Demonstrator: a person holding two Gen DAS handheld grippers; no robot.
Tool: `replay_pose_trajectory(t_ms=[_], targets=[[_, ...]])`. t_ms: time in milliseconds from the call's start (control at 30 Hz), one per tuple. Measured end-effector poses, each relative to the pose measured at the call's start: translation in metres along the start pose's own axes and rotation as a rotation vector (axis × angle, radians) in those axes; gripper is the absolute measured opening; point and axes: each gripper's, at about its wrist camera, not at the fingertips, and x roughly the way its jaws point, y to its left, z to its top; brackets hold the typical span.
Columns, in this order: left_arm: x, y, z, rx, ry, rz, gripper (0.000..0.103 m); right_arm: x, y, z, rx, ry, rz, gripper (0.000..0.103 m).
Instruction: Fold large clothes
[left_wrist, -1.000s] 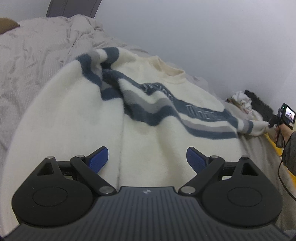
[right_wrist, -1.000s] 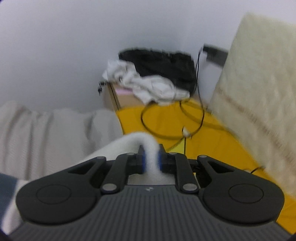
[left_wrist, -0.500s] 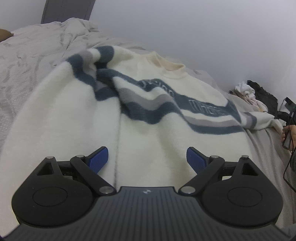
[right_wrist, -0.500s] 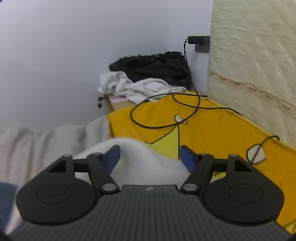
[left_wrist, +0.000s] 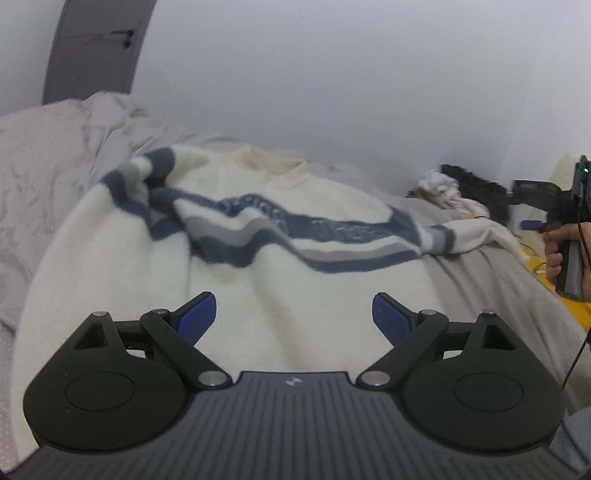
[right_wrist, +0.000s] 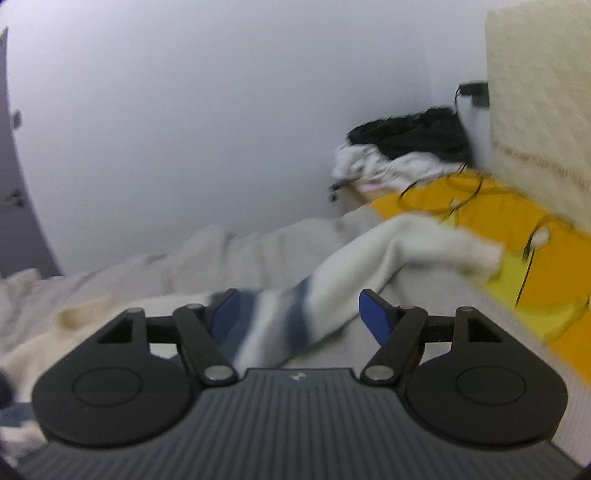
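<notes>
Now that the right gripper has let go of the cuff it pinched a second ago, its jaws stand wide and the sleeve lies stretched out away from the sweater's body, its end reaching the yellow sheet. That gripper has also pulled back, so the striped part of the sleeve now sits between its fingers without being gripped. On the grey bedcover the sweater lies face up, collar toward the wall, with its other sleeve bunched over the chest. Above the sweater's lower part hangs the left gripper, wide and holding nothing. By my reading the sleeve is laid out, so folding can start
</notes>
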Motion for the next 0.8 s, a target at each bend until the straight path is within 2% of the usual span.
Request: replay_pose_trajectory(t_ms=[133, 267, 433, 600, 700, 767, 800], targets=[[-0.017, -0.009, -0.003, -0.001, -0.023, -0.055, 0.094, -0.052, 0.036, -0.025, 0.022, 0.101, 0.017, 0.073], [-0.037, -0.024, -0.011, 0.033, -0.044, -0.121, 0.093, -0.106, 0.064, -0.052, 0.019, 0.151, 0.087, 0.073], [-0.043, -0.043, -0.019, 0.038, -0.014, -0.188, 0.093, -0.154, 0.071, -0.086, 0.146, 0.208, 0.187, 0.073], [-0.032, -0.068, -0.033, 0.06, 0.051, -0.287, 0.083, -0.183, 0.059, -0.114, 0.273, 0.209, 0.249, 0.073], [-0.013, -0.086, -0.042, 0.076, 0.116, -0.333, 0.071, -0.185, 0.05, -0.119, 0.28, 0.181, 0.23, 0.075], [0.002, -0.102, -0.047, 0.115, 0.151, -0.353, 0.062, -0.182, 0.044, -0.12, 0.283, 0.169, 0.22, 0.075], [0.01, -0.109, -0.05, 0.137, 0.167, -0.362, 0.06, -0.18, 0.04, -0.119, 0.284, 0.162, 0.214, 0.075]])
